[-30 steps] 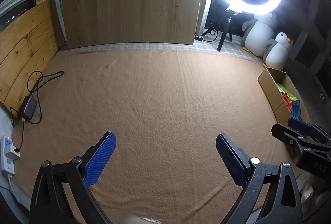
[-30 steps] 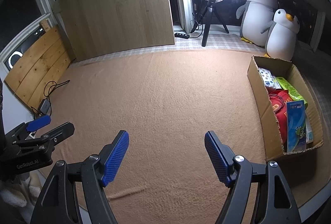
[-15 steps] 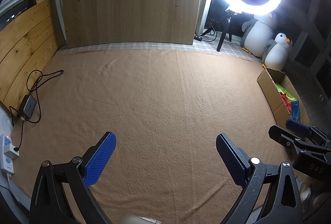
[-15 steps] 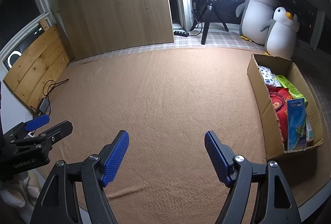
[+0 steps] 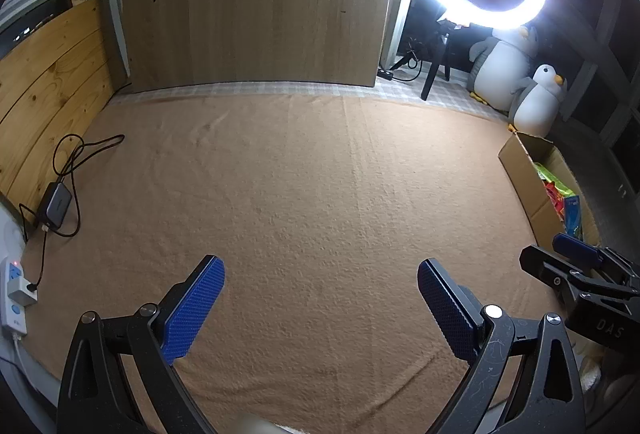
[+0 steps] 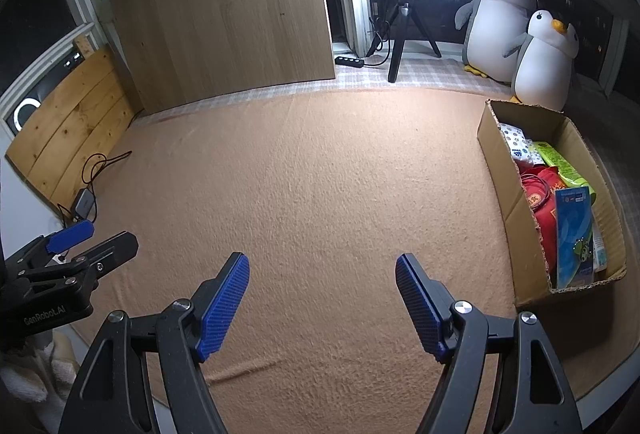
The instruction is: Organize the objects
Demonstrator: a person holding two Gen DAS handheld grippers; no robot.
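A cardboard box (image 6: 496, 169) stands at the right of the tan blanket (image 6: 312, 173). It holds several packets: a red bag (image 6: 546, 193), a green packet (image 6: 560, 161) and a blue card (image 6: 574, 230). The box also shows in the left wrist view (image 5: 524, 169). My left gripper (image 5: 320, 298) is open and empty above the blanket's near edge. My right gripper (image 6: 322, 296) is open and empty, left of the box. Each gripper shows at the other view's edge.
A ring light on a tripod (image 6: 404, 25) and two plush penguins (image 6: 544, 61) stand behind the blanket. A wooden board (image 5: 256, 1) leans at the back. A power adapter with cable (image 5: 56, 201) and a power strip (image 5: 14, 290) lie at the left.
Both grippers stay open and have drifted slightly back; the right gripper sits a little lower in the left wrist view. Nothing was picked up.
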